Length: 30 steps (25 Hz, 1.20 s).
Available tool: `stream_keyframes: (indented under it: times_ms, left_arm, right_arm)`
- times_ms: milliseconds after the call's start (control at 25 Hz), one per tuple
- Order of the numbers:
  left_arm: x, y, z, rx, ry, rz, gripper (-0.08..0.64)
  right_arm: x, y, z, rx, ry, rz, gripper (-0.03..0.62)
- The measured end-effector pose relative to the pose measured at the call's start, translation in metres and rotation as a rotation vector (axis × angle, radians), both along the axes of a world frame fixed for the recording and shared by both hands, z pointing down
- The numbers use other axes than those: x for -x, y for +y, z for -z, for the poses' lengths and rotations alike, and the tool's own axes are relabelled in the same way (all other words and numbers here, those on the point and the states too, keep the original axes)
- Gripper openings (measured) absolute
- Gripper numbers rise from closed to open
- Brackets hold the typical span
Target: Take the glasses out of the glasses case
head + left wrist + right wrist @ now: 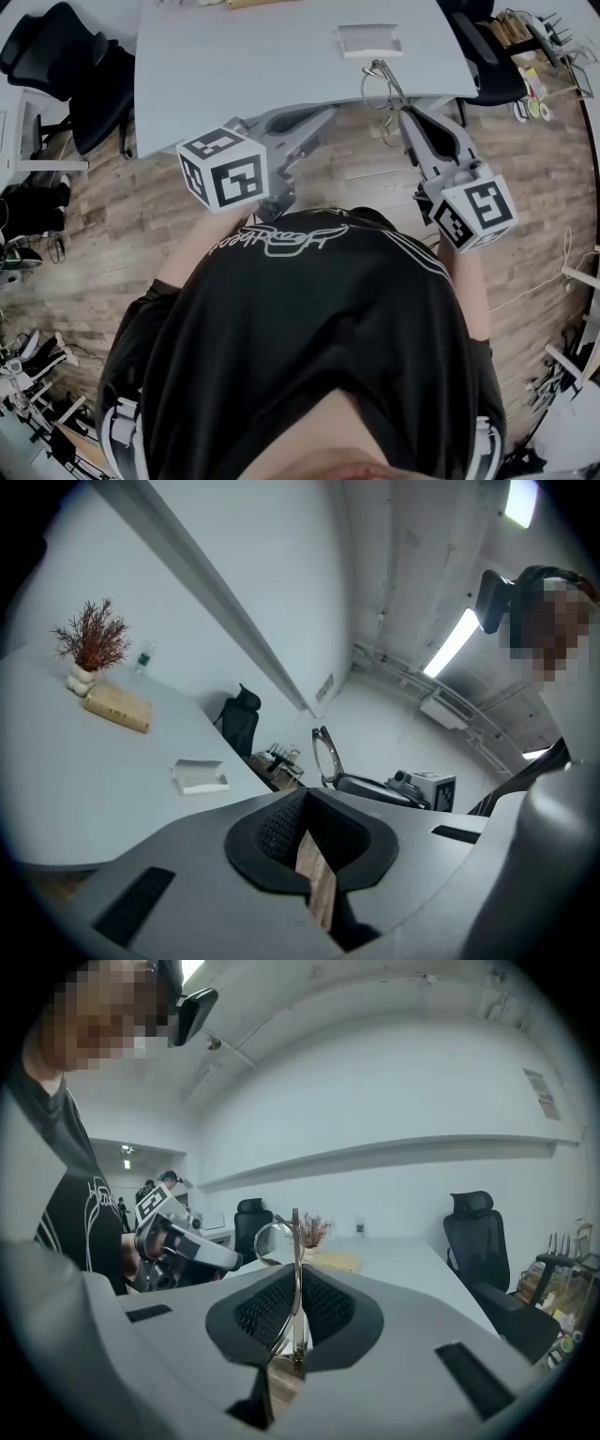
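At the table's [234, 66] near edge, glasses [382, 86] clamped in the right gripper [405, 112], thin metal frame [294, 1269] pinched between the pads, one lens ring poking up past the tips. Out of the case [368, 40] and well apart from it, the case lying white and open farther back on the tabletop. Beside, over the wood floor [141, 206], left gripper [323, 114] with jaws nearly together on nothing. At the far end, a wooden block [117, 708] and a dried plant [92, 639].
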<state>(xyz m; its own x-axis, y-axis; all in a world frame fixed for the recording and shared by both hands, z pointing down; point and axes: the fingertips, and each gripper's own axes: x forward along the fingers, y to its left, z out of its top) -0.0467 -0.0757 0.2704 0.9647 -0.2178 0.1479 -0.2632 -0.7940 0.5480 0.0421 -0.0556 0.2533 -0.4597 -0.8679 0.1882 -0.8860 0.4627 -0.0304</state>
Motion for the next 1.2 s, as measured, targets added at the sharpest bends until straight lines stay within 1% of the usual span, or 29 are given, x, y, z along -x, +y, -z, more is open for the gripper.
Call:
stream_keyframes:
  times_ms: [120,280,480,800,960,1200]
  left_arm:
    - [-0.003,0.011,0.005,-0.011,-0.001,0.003,0.006]
    - [-0.009,0.027,0.014,-0.022,0.003,0.010,0.006]
    - [-0.021,0.058,0.019,-0.011,0.007,0.012,0.006]
    - [-0.051,0.116,0.017,-0.026,-0.017,0.009,0.006]
    - [-0.062,0.144,0.018,-0.037,-0.023,0.008,0.006]
    - [-0.072,0.179,0.017,-0.046,-0.030,0.028,0.006]
  right_arm:
    - [-0.001,0.011,0.007,-0.004,-0.060,0.017,0.023]
    - [-0.005,0.028,0.015,-0.008,-0.110,0.031,0.023]
    - [-0.016,0.059,0.013,0.009,-0.170,0.045,0.023]
    - [-0.046,0.119,0.013,0.018,-0.213,0.043,0.023]
    - [-0.054,0.149,0.009,0.022,-0.234,0.055,0.023]
    - [-0.064,0.184,0.009,0.009,-0.239,0.071,0.023]
